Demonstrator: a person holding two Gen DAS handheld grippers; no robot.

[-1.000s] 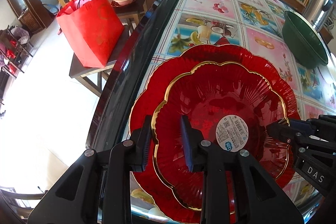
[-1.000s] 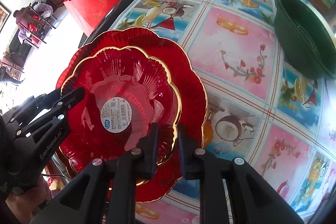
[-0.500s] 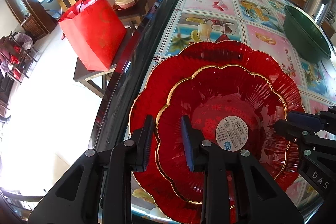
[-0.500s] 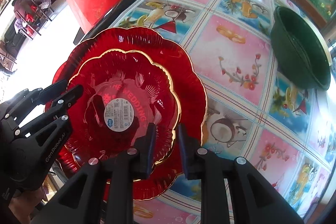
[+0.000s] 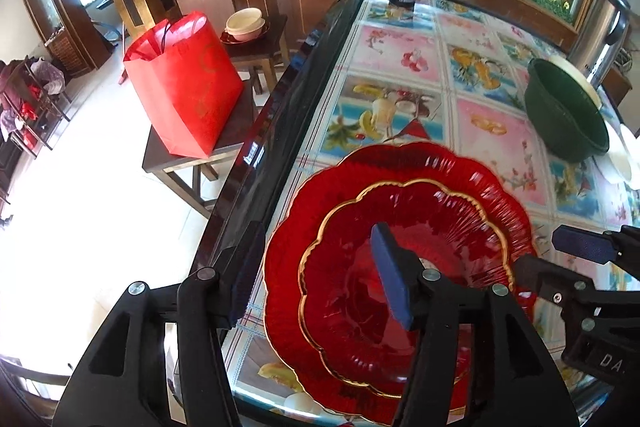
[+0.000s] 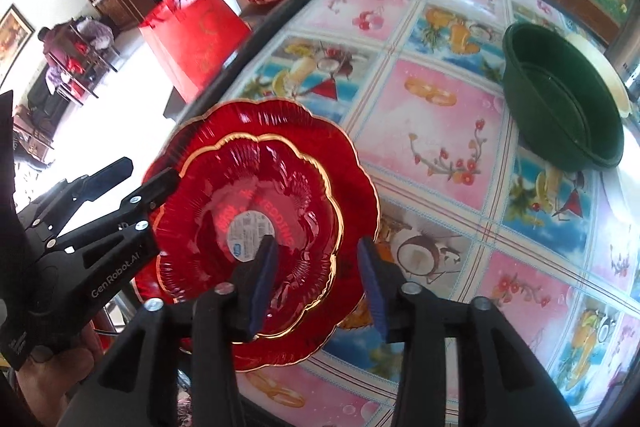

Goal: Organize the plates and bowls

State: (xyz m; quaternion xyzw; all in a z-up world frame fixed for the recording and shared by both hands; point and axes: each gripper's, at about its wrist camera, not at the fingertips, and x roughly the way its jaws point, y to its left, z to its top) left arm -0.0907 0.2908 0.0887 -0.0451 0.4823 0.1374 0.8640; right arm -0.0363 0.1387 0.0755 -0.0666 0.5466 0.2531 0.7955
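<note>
A glass-topped surface [image 5: 404, 47] printed with fruit and flower panels fills both views, its dark edge running along the left; near the front left corner a large red scalloped plate [image 5: 400, 163] lies flat, with a smaller gold-rimmed red plate [image 5: 432, 211] nested inside it, a round white sticker [image 6: 251, 235] showing at its centre in the right wrist view; well apart, toward the far right of the surface, a dark green bowl [image 5: 564, 115] sits with a cream-coloured dish [image 5: 622, 155] just behind it; off the surface to the left, a red paper bag [image 5: 182, 83] stands on a low wooden stool [image 5: 160, 159], and cream bowls [image 5: 245, 23] rest on another stool beyond; the left hand-held gripper [image 5: 316, 277] is spread wide, one finger outside the plates above the dark edge, the other over the smaller plate's middle, gripping nothing; the right hand-held gripper [image 6: 318, 279] is likewise spread wide, its fingers straddling the near right rims of both plates, closed on neither.
</note>
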